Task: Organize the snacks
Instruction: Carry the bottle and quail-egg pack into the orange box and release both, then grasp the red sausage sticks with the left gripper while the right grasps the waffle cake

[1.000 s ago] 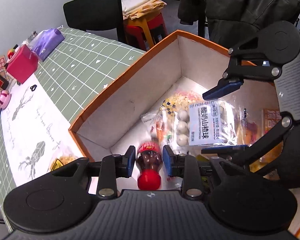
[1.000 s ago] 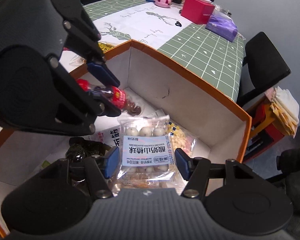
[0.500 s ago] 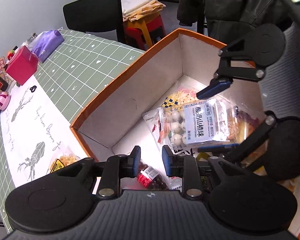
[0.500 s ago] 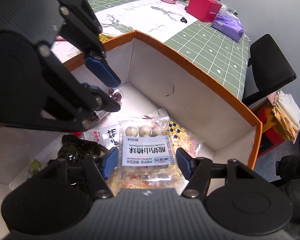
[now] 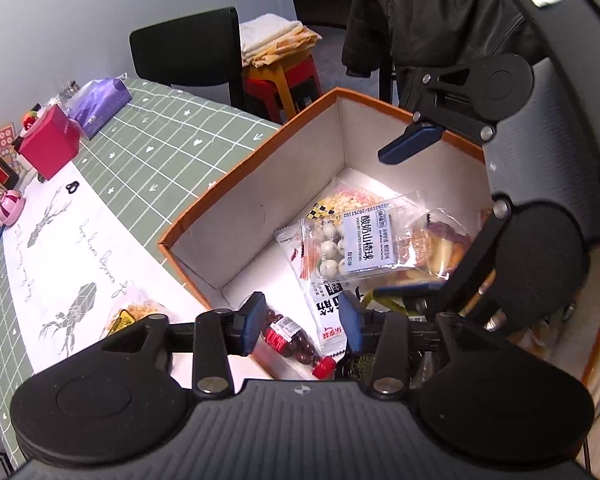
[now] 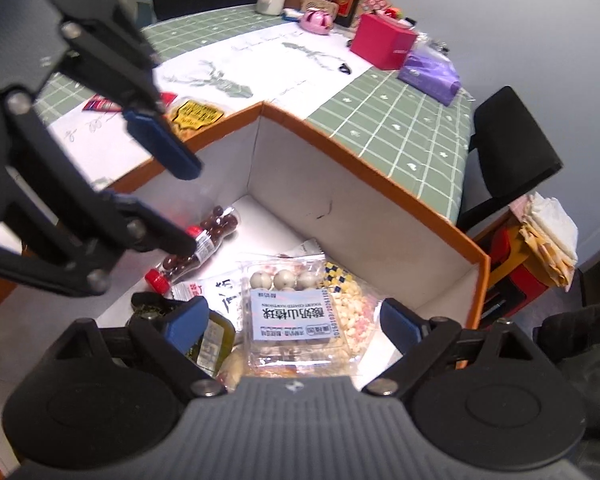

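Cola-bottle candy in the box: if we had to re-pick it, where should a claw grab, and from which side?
Grip the cola-bottle candy across its labelled waist, coming from above. It lies flat on the box floor, red cap toward the snack packets, with bare floor along both long sides, so fingers can likely straddle it there. The cap end crowds a packet. Both claws are open now, holding nothing.

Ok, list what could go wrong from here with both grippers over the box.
1. The left gripper and right gripper, jaws just opened and empty, hang close together inside the orange-rimmed box; pulling out carelessly could knock them together.
2. The small bottle of dark candies lies on its side under the left gripper's fingers and might roll or get nudged.
3. The hawthorn-ball pack sits atop loose packets and could slide.
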